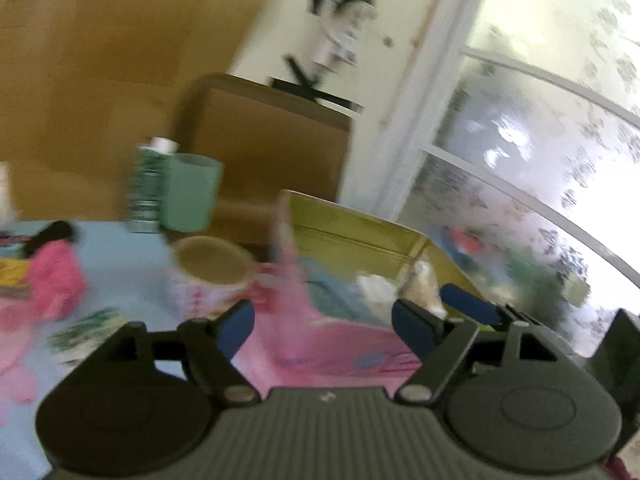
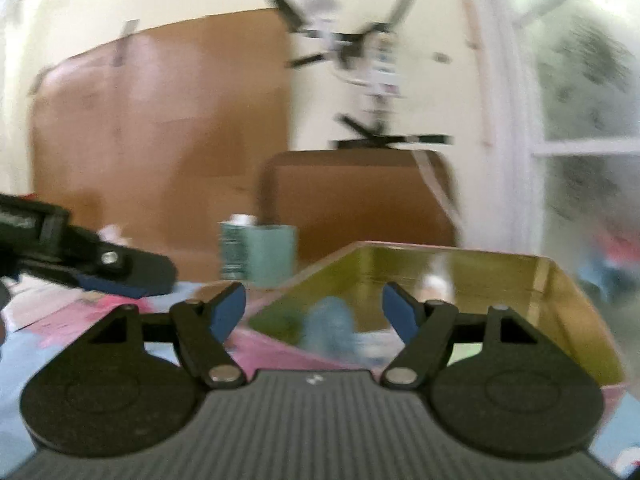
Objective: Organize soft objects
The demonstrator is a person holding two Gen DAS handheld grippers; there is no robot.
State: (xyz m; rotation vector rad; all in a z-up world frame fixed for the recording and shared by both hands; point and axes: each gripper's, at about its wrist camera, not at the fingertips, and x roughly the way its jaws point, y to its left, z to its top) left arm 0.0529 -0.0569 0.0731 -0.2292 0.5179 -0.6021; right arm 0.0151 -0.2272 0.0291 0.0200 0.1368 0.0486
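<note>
Setting: both views are blurred; a table (image 1: 120,240) under a light blue covering, cardboard propped against the wall behind it.
Collecting box: a yellow-green open box (image 2: 560,280) stands at the far side of the table, close in front of both grippers.
Already in the box: a pale blue soft piece (image 2: 330,320), and in the left view a white and a beige soft lump (image 1: 420,280) against the far wall; what each one is I cannot make out.
Pink cloth: a pink piece (image 1: 320,344) lies spread just under the left gripper, one end draped up over the box's near corner; it looks neither fully in nor out.
Left to sort: a magenta soft toy (image 1: 56,276) and more pink fabric wait on the table, well apart from the box.
Not for sorting: a patterned mug (image 1: 208,276) and a green cup (image 1: 192,196) with a can beside it.
Progress: I'd judge it roughly midway, with several soft things boxed and a few loose.
Left gripper (image 1: 324,320): jaws wide apart, nothing between the pads, hanging over the pink cloth.
Right gripper (image 2: 314,312): jaws likewise spread and empty, pointing into the box.
</note>
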